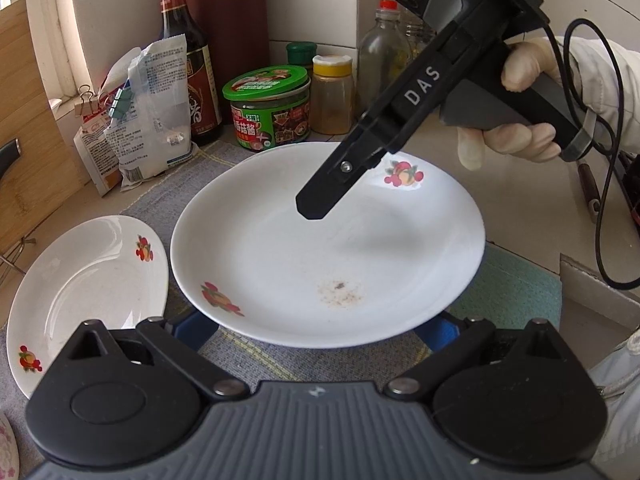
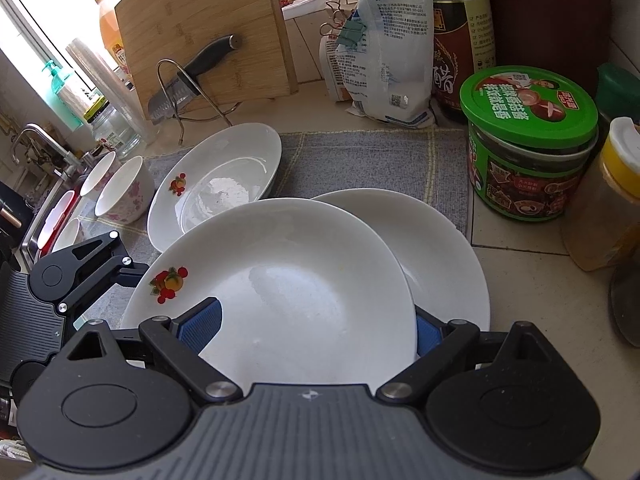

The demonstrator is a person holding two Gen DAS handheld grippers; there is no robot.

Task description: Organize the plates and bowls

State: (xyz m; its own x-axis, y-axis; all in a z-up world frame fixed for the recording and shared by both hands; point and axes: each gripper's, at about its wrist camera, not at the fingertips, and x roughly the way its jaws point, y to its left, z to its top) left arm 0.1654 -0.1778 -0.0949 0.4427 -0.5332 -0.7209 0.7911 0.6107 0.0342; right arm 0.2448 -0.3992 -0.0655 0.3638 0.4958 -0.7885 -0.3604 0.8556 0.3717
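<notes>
The left gripper [image 1: 316, 330] sits closest, its blue pads spread wide to either side of the near rim of the front plate [image 1: 328, 240]. The rim covers the pad tips, so the gripper is wide and clamps nothing. The right gripper [image 2: 314, 332] is just as wide. From the left wrist view it hangs over the plate's well, tip down and apart from the china, carried by a gloved hand [image 1: 520, 136].

The front plate lies on the grey mat [image 2: 360, 160] on the tabletop, overlapping a second plate [image 2: 448, 264] behind it. A third plate [image 2: 216, 184] sits just beside them to the left, and the patterned bowls [image 2: 124, 196] stand farther left near the sink.

The step in hand looks like gathering the plates into one stack. To do it well, one gripper should close on the rim only, with one pad over the lip and one under, and lift level so the glazed plate does not slide out. The other gripper is better kept clear of the well than pressing on it. The plate should be centred over the one below and lowered until the rims meet before release. The green-lidded jar [image 2: 528, 120] stands near on the right and leaves little room to swing.

I cannot tell whether the front plate already rests on the second plate or only overlaps it. The left gripper's fingertips are hidden under the rim, and one bowl is cut off behind that gripper. A brownish speckled patch [image 1: 340, 292] marks the front plate, though what it is stays unclear.
</notes>
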